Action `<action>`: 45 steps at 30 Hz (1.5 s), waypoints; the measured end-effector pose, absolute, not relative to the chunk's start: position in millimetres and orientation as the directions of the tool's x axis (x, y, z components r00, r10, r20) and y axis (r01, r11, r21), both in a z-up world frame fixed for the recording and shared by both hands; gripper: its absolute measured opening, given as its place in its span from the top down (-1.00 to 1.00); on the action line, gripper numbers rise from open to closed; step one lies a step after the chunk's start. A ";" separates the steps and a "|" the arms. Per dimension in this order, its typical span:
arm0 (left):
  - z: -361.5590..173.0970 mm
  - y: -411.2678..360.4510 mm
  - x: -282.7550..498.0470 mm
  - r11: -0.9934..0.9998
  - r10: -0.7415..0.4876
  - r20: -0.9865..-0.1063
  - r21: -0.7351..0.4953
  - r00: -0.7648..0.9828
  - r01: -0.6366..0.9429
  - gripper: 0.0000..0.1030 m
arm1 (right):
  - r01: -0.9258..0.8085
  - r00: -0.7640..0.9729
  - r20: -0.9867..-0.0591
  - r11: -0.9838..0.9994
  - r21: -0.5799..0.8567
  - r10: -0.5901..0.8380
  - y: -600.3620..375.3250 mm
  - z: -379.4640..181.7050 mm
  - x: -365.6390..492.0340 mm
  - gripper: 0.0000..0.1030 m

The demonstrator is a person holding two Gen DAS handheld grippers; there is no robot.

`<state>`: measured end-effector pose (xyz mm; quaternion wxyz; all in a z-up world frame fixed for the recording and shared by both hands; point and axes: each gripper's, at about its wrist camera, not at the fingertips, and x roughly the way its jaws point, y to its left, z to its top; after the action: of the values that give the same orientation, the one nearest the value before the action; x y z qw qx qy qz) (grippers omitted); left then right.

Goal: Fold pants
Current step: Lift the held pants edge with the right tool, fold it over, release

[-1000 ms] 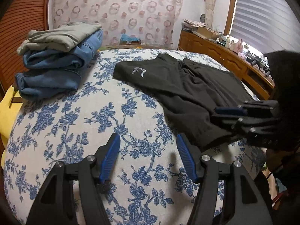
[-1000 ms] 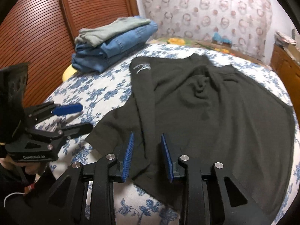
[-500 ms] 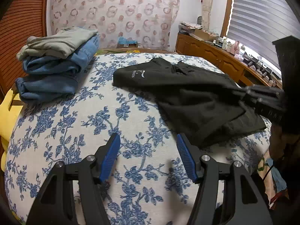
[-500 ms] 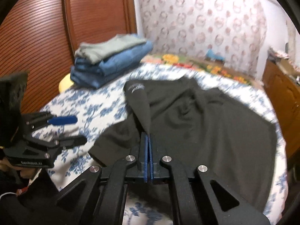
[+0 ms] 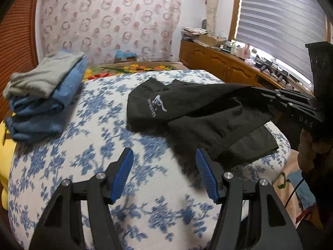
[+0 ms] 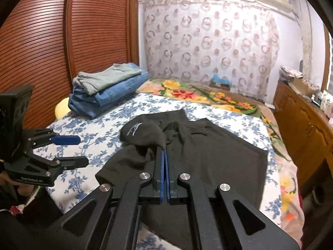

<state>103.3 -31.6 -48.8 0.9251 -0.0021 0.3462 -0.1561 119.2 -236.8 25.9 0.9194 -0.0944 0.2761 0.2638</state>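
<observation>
While the black pants sprawl across the floral bed, the right claw has snapped closed on a fold and lifted it; a second ago it gaped. Left claw hangs open, empty.

A blue-flowered white bedspread covered the bed. At its far left lay a stack of folded clothes, a grey garment on top of blue jeans, with something yellow just behind it. A slatted wooden door stood along the left. A bright floral blanket lay at the far end, below a ring-patterned curtain. A cluttered wooden cabinet ran along the right, under striped window blinds.
</observation>
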 end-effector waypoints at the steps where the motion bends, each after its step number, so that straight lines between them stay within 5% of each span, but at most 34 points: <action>1: -47.9 -34.5 104.5 0.950 -0.292 -0.639 -0.109 0.712 0.292 -0.20 | -0.535 0.712 -0.556 0.844 -0.033 0.429 -239.0 26.1 118.3 1.00; 45: -65.5 -93.9 139.3 0.920 -0.345 -0.656 -0.095 0.671 0.380 -0.20 | -0.318 0.766 -0.588 0.948 0.003 0.259 -358.3 -28.4 89.4 1.00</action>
<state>139.3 -93.9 -65.5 0.9138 0.0247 0.3535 -0.1985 89.4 -358.3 -28.4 0.9384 -0.0487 0.3055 0.1538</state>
